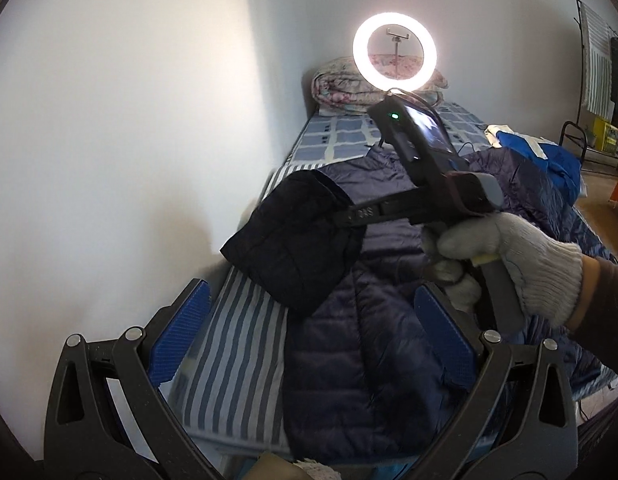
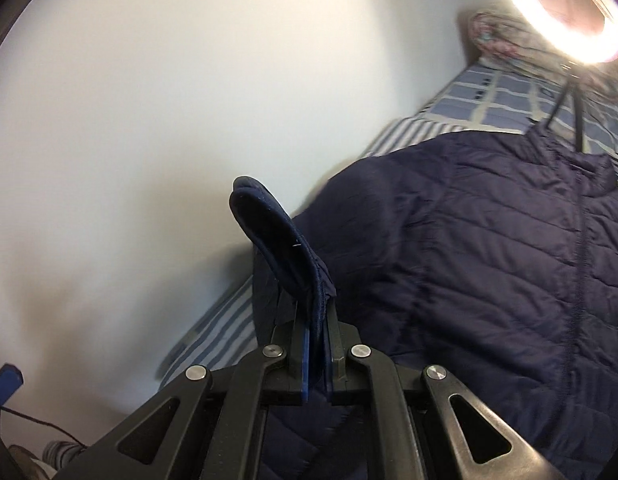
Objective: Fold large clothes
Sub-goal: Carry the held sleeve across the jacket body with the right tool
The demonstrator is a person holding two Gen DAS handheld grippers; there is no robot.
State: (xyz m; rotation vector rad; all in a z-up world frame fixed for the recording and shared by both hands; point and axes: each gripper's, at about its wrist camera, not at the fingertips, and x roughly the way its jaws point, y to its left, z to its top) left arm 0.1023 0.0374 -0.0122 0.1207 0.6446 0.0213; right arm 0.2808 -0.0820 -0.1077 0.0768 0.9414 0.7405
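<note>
- White wall (image 1: 129, 120) is standing along the left of the bed in both views.
- Striped sheet (image 1: 237, 344) is covering the bed beside the wall; a blue checked cover (image 1: 341, 136) is lying further up, with a rolled floral quilt (image 1: 341, 92) at the head.
- Left gripper (image 1: 309, 344) is hovering above the bed with its blue pads (image 1: 181, 336) standing wide apart and nothing between them.
- Navy quilted jacket (image 1: 361, 360) is lying spread on the bed, zip side up, collar toward the head.
- Jacket sleeve cuff (image 2: 285, 248) is being held up off the bed, near the wall.
- Right gripper (image 2: 317, 356) is clamping that cuff, its jaws pressed narrow on the fabric.
- Gloved right hand (image 1: 505, 260) is gripping the right tool's handle, seen in the left wrist view.
- Ring light (image 1: 393, 52) is glowing at the head of the bed.
- Blue garment (image 1: 541, 156) is lying at the bed's right edge.
</note>
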